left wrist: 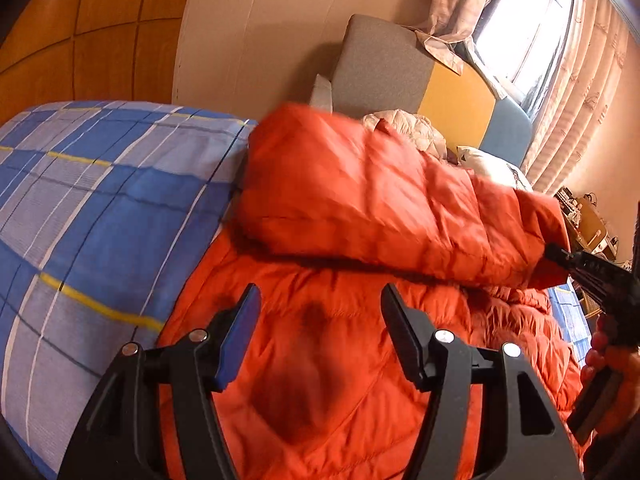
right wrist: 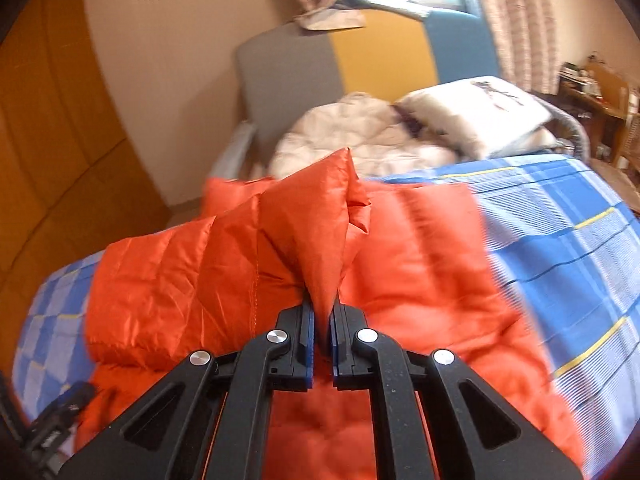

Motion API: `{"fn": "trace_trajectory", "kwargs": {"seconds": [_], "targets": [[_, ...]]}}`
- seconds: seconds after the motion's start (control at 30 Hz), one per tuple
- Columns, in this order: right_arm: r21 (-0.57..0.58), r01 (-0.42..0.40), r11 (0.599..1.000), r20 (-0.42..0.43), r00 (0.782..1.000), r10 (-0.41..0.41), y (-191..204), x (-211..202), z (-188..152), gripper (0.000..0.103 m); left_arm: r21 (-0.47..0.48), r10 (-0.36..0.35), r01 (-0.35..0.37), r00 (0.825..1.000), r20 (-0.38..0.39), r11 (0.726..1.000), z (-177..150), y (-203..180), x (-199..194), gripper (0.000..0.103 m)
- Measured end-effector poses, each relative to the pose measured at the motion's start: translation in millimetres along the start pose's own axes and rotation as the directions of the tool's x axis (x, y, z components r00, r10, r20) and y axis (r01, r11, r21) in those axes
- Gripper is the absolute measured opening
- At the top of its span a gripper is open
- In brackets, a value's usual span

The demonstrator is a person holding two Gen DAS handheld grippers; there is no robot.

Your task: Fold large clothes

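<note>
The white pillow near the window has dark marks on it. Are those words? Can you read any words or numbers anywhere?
No text can be read anywhere.
Dark marks on the white pillow: too blurred to tell whether they are words.
Pale marking on the right gripper body: too small.
Puffy orange quilted jacket: none.

bed (right wrist: 568,240) w/ blue plaid sheet. on it: orange puffer jacket (right wrist: 420,248) spread mid-bed, white quilted garment (right wrist: 360,136) and white pillow (right wrist: 476,112) near headboard.
</note>
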State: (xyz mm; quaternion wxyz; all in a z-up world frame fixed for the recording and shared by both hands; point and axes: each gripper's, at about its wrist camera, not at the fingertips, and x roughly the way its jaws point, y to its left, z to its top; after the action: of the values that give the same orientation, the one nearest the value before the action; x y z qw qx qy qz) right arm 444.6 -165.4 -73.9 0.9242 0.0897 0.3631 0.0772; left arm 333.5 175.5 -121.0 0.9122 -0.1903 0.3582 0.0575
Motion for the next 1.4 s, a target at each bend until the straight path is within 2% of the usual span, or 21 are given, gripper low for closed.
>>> {"fn": "trace_trajectory", "kwargs": {"seconds": [0.17, 0.23, 0.3, 0.37, 0.43, 0.5, 0.57, 0.7, 0.8, 0.93, 1.1, 1.4], "targets": [[0.026, 0.090, 0.996, -0.027, 0.996, -0.089, -30.4, 18.5, 7.4, 0.005, 0.023, 0.004, -0.004, 1.000, 0.006, 1.000, 17.9, -12.8, 11.9, 0.061], [0.028, 0.134, 0.991, -0.063, 0.989, -0.132, -38.6, 30.1, 5.4, 0.005, 0.040, 0.003, -0.003, 1.000, 0.009, 0.999, 24.5, -17.8, 16.6, 0.061], [0.056, 0.147, 0.988, -0.093, 0.986, -0.141, -47.1, 36.6, 0.8, 0.007, 0.061, 0.010, -0.010, 1.000, 0.012, 0.998, 32.1, -23.4, 22.0, 0.061], [0.064, 0.159, 0.985, -0.092, 0.984, -0.152, -49.1, 35.0, -1.4, 0.019, 0.066, 0.003, -0.004, 1.000, 0.011, 0.998, 40.9, -27.0, 27.1, 0.061], [0.059, 0.190, 0.980, -0.057, 0.981, -0.187, -46.7, 27.3, -0.1, 0.052, 0.074, 0.002, -0.003, 1.000, 0.015, 0.997, 50.5, -31.3, 31.9, 0.061], [0.064, 0.198, 0.978, 0.024, 0.979, -0.200, -43.8, 11.1, 2.2, 0.065, 0.087, -0.003, 0.000, 1.000, 0.025, 0.996, 57.5, -35.4, 34.6, 0.062], [0.049, 0.153, 0.987, 0.064, 0.986, -0.156, -35.5, 3.2, 7.5, 0.065, 0.101, -0.004, 0.001, 0.999, 0.032, 0.995, 64.2, -39.8, 38.2, 0.062], [-0.055, 0.088, 0.995, 0.042, 0.995, -0.086, -4.5, 18.8, 18.6, 0.065, 0.111, 0.000, -0.003, 1.000, 0.023, 0.994, 76.8, -43.8, 54.3, 0.062], [-0.104, 0.099, 0.990, 0.007, 0.995, -0.099, 6.2, 43.8, 24.2, 0.065, 0.115, 0.012, -0.014, 1.000, 0.012, 0.993, 81.8, -45.9, 67.4, 0.062], [-0.115, 0.131, 0.985, -0.041, 0.990, -0.137, 2.2, 76.1, 23.2, 0.065, 0.124, 0.029, -0.027, 1.000, -0.011, 0.992, 83.8, -44.9, 84.8, 0.062], [-0.128, 0.149, 0.980, -0.062, 0.986, -0.158, -0.8, 97.4, 14.7, 0.065, 0.115, 0.052, -0.046, 0.998, -0.044, 0.992, 79.1, -36.3, 107.3, 0.063], [-0.142, 0.153, 0.978, -0.084, 0.983, -0.166, -4.9, 120.0, 2.2, 0.066, 0.141, 0.082, -0.074, 0.995, -0.049, 0.987, 70.9, -38.3, 124.4, 0.063]]}}
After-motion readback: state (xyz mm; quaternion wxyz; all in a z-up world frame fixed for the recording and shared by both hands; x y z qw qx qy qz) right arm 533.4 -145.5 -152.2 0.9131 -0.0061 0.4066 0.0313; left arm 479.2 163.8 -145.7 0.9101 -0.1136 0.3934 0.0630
